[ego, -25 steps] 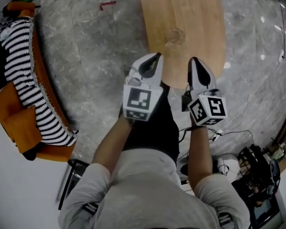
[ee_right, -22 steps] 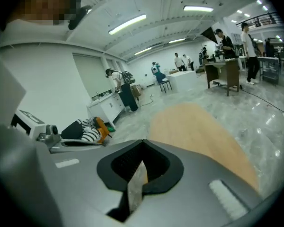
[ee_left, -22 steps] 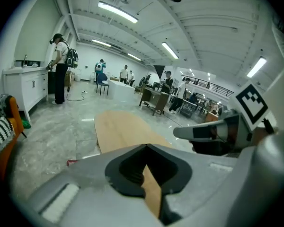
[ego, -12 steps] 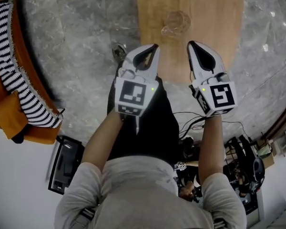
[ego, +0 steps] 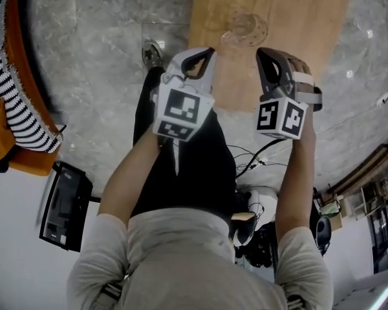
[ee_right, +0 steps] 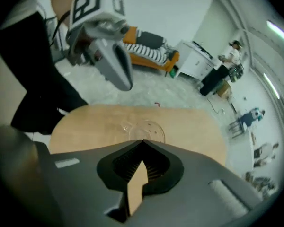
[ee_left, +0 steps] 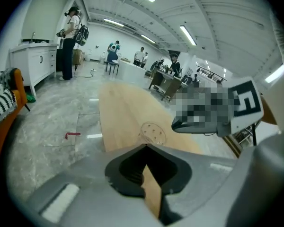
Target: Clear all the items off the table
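A clear glass cup [ego: 246,28] stands alone on the long wooden table [ego: 310,18], near the table's rounded near end. The same cup [ee_left: 152,133] shows ahead in the left gripper view, and the cup [ee_right: 144,128] lies just beyond the jaws in the right gripper view. My left gripper [ego: 210,51] is shut with nothing in it, at the table's near left edge, short of the cup. My right gripper [ego: 261,51] is shut and empty too, over the near end, just right of and short of the cup. Neither gripper touches the cup.
An orange sofa with a striped blanket [ego: 6,76] stands on the marble floor at the left. A black case [ego: 63,202] lies on the floor at the lower left, cables [ego: 252,160] trail by my feet. Several people and desks [ee_left: 142,60] fill the far room.
Both grippers have come closer to the cup, which now sits just beyond their tips. The right gripper has rolled, turning its marker cube. Both stay shut.
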Demonstrator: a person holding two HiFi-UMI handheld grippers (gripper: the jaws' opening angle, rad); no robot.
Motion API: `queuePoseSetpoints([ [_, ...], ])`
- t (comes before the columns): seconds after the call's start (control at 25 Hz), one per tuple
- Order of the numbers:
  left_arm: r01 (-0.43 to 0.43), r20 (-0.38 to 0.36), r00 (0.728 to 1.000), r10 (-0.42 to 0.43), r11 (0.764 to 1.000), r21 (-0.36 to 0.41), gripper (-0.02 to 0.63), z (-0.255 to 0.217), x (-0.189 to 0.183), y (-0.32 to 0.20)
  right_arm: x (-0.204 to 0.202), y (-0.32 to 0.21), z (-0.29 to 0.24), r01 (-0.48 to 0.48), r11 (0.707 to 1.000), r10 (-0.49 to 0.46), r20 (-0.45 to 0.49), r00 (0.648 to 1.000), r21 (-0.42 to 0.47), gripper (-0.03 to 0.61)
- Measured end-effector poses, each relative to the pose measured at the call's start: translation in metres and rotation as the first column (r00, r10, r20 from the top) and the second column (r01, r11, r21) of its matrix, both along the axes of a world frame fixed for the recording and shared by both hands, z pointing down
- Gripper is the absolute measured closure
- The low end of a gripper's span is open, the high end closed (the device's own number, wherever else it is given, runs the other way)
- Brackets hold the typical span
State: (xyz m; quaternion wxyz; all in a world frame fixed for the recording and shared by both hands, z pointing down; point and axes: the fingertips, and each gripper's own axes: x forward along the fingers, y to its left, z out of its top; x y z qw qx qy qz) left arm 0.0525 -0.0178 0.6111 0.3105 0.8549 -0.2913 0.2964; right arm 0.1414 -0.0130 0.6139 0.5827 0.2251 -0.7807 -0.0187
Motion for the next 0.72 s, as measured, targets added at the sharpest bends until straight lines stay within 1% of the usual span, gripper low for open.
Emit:
queuePoseSetpoints([
  [0.08,0.009,0.002,1.000,-0.009,1.000,-0.009,0.592,0.002,-0.004,0.000,0.001,0.003,0.013,0.098,0.995,-0.098,-0.086,0.991,-0.005,0.572],
  [0.2,0.024,0.005,1.000,-0.024,1.000,-0.020,0.592,0.006,-0.008,-0.002,-0.002,0.006,0.027,0.188,0.982,-0.191,-0.143,0.971,-0.036,0.571],
  [0.28,0.034,0.007,0.999,-0.034,0.999,-0.025,0.592,0.009,-0.011,-0.003,-0.003,0.009,0.035,0.227,0.971,-0.236,-0.175,0.956,-0.070,0.569],
  [0.36,0.043,0.008,0.999,-0.043,0.999,-0.032,0.592,0.012,-0.015,-0.004,-0.005,0.012,0.044,0.241,0.964,-0.259,-0.197,0.945,-0.111,0.509],
  [0.4,0.047,0.008,0.999,-0.047,0.998,-0.036,0.592,0.013,-0.017,-0.003,-0.006,0.013,0.048,0.241,0.962,-0.264,-0.202,0.943,-0.130,0.496],
  [0.52,0.049,0.004,0.999,-0.048,0.998,-0.047,0.592,0.016,-0.017,-0.001,-0.006,0.017,0.060,0.241,0.957,-0.273,-0.217,0.937,-0.162,0.483],
  [0.72,0.045,-0.002,0.999,-0.045,0.997,-0.059,0.592,0.018,-0.017,-0.001,-0.007,0.015,0.072,0.241,0.953,-0.281,-0.236,0.930,-0.183,0.489],
])
